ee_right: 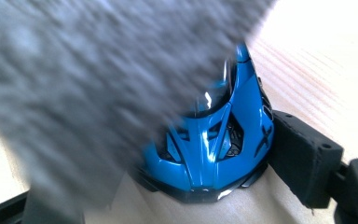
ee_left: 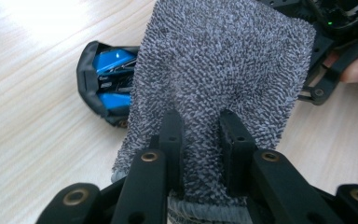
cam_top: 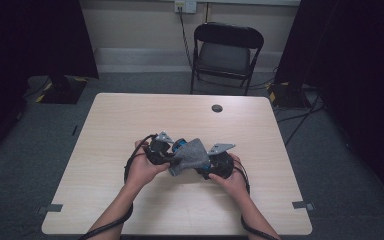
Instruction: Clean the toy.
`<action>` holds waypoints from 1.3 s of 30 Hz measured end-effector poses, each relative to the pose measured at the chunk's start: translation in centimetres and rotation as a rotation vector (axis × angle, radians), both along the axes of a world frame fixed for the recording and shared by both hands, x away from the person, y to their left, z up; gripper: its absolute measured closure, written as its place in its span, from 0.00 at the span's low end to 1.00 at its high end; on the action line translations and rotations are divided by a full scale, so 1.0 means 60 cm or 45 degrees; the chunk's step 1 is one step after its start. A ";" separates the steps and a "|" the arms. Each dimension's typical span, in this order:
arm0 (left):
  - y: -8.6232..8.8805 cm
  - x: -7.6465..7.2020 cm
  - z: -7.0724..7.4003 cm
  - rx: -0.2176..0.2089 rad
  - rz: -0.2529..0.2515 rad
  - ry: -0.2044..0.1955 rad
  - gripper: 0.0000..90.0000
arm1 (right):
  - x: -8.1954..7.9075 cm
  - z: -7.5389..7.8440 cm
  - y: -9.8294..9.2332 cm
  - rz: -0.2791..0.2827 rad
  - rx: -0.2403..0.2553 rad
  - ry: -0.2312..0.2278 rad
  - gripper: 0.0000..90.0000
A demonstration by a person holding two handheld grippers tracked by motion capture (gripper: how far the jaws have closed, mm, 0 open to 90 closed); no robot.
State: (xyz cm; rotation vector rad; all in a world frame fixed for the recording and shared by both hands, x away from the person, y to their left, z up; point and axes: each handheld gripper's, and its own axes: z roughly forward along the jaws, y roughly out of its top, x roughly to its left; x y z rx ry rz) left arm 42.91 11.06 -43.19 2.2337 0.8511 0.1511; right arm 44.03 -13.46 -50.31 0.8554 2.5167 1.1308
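Observation:
A grey terry cloth (cam_top: 190,155) hangs between my two grippers above the middle of the light wooden table (cam_top: 130,115). My left gripper (ee_left: 204,144) is shut on the cloth's (ee_left: 223,60) near edge, with both black jaws pinching the pile. A glossy blue and black toy (ee_right: 214,140) sits between the jaws of my right gripper (ee_right: 205,186), pressed against the right pad (ee_right: 303,158). The blurred cloth (ee_right: 98,70) drapes over the toy's left side and hides the other jaw. In the left gripper view the toy (ee_left: 114,79) pokes out left of the cloth. From above, my left gripper (cam_top: 161,149) and my right gripper (cam_top: 219,162) almost touch.
A small dark round cap (cam_top: 217,108) lies on the table's far side. Behind the table stands a black folding chair (cam_top: 227,50). Cables trail from both grippers past the forearms to the near edge. Dark curtains flank the room.

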 end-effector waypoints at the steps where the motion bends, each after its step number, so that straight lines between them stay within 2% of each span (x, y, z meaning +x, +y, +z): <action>1: -0.005 0.002 0.000 0.005 0.000 -0.004 0.82 | 0.000 0.000 0.000 0.001 -0.001 0.000 0.27; 8: -0.027 0.013 -0.016 0.049 0.011 0.002 0.82 | 0.000 0.000 0.000 0.001 -0.002 0.000 0.27; 11: -0.034 0.013 -0.023 0.090 0.014 -0.002 0.82 | 0.000 0.000 0.000 0.001 -0.002 0.000 0.27; 17: -0.048 0.009 -0.025 0.183 0.021 -0.055 0.82 | 0.000 0.000 0.000 0.001 -0.002 0.000 0.27; 23: -0.044 0.010 -0.026 0.171 0.061 -0.044 0.82 | 0.000 0.000 0.000 0.001 -0.003 -0.001 0.27; 28: -0.033 0.016 -0.024 0.194 0.103 -0.055 0.82 | 0.000 0.000 0.000 0.001 -0.002 -0.001 0.27; 32: -0.025 0.022 -0.022 0.179 0.124 -0.039 0.82 | 0.000 0.000 0.000 0.000 -0.001 -0.001 0.27; 39: -0.017 0.032 -0.015 0.166 0.155 -0.056 0.82 | 0.000 0.000 0.000 0.001 -0.002 0.000 0.27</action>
